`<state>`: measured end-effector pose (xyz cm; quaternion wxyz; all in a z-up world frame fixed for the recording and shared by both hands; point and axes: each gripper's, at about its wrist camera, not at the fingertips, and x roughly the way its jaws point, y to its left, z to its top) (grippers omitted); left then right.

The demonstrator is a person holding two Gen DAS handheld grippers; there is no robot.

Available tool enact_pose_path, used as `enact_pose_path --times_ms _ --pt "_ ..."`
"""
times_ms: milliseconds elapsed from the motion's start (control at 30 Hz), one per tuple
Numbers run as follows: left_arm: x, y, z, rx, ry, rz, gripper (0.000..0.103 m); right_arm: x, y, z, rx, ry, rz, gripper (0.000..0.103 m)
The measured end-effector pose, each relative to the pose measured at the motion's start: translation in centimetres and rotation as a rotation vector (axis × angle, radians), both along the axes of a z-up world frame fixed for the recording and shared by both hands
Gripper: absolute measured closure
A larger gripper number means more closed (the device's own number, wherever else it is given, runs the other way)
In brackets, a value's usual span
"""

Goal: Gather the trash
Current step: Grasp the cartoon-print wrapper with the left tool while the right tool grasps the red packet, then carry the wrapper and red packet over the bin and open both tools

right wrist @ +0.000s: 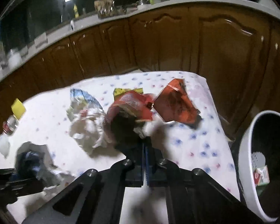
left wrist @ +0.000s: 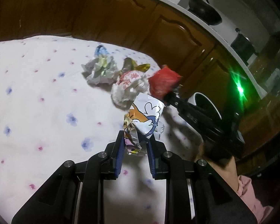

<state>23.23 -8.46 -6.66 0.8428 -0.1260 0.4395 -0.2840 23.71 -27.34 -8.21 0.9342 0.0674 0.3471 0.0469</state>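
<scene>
the left gripper (left wrist: 135, 141) is clamped on a crumpled cartoon wrapper (left wrist: 143, 119), white with an orange and blue figure; its blue pads pinch the lower folds and the rest of the wrapper stands up above the fingertips, lifted off the floral tablecloth (left wrist: 37, 93). the right gripper (right wrist: 144, 145) has its jaws pressed together, and a red wrapper (right wrist: 130, 106) sits bunched at its tips. in the left wrist view that same wrapper shows as a red lump at the end of the right gripper's black fingers, so it appears held, though blur hides the exact contact.

further out on the cloth, in the left wrist view, a silver crumpled wrapper (left wrist: 99, 69) lies at the left and a white wrapper with red print (left wrist: 129, 85) just to its right, the two nearly touching, with a gold scrap (left wrist: 138, 66) behind the second. in the right wrist view a flat orange packet (right wrist: 175, 104) rests on the cloth to the right of the red wrapper, and a small clear bottle (right wrist: 10, 124) lies at the far left edge.

a white bin (right wrist: 248, 149) stands off the right end of the table, beside the wooden cabinets (right wrist: 177, 41), with a few scraps already inside. a pink sleeve (left wrist: 252, 196) shows at the near right of the left wrist view.
</scene>
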Motion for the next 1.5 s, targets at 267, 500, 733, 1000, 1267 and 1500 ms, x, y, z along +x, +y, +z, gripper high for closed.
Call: enact_pose_path --times_ms 267,500,733,1000,1267,1500 --pt "-0.8 -2.7 1.0 -0.001 -0.022 -0.046 0.082 -6.3 -3.7 1.9 0.136 -0.031 -0.015 0.103" --pt "-2.0 -6.2 1.8 0.006 -0.038 -0.115 0.082 -10.5 -7.3 2.0 0.185 -0.026 -0.068 0.102" --pt "-2.7 -8.9 2.6 0.012 -0.052 -0.169 0.082 -12.9 -11.2 1.8 0.205 -0.020 -0.165 0.102" --pt "-3.1 -13.0 3.4 0.027 -0.069 -0.235 0.082 -14.5 -14.6 2.0 0.200 -0.033 -0.232 0.102" --pt "-2.9 -16.6 4.4 0.054 -0.090 -0.291 0.082 -14.8 -17.1 2.2 0.181 -0.028 -0.282 0.102" --pt "-2.3 -20.3 4.9 0.095 -0.089 -0.342 0.082 -14.3 -19.0 2.2 0.158 -0.003 -0.316 0.102"
